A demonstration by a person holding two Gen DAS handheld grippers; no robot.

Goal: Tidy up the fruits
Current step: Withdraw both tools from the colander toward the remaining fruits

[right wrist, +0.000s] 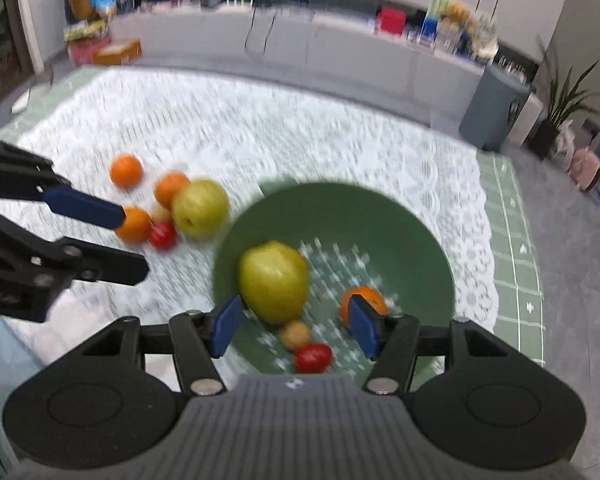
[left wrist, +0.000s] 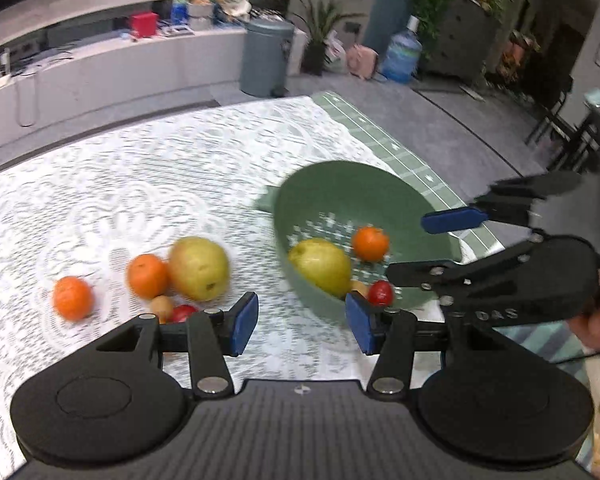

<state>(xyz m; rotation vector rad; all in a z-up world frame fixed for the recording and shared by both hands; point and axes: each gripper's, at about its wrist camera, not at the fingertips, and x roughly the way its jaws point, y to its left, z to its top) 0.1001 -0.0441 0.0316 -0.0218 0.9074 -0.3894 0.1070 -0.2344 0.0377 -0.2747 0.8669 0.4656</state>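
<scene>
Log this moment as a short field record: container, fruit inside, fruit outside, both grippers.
container: green colander on lace tablecloth
inside: yellow pear, orange, red fruit, small tan fruit
outside: second pear, three oranges, a red and a tan fruit
left gripper: open, empty, above the cloth
right gripper: open, empty, over the colander

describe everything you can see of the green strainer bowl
The green strainer bowl looks like matte plastic: round and deep, with rows of small slots across its bottom and a short flat handle tab on the far rim. It sits upright on the lace tablecloth, near the table's right side. Inside lie a yellow-green pear, an orange, a small tan fruit and a small red fruit. No fingers touch it.
</scene>
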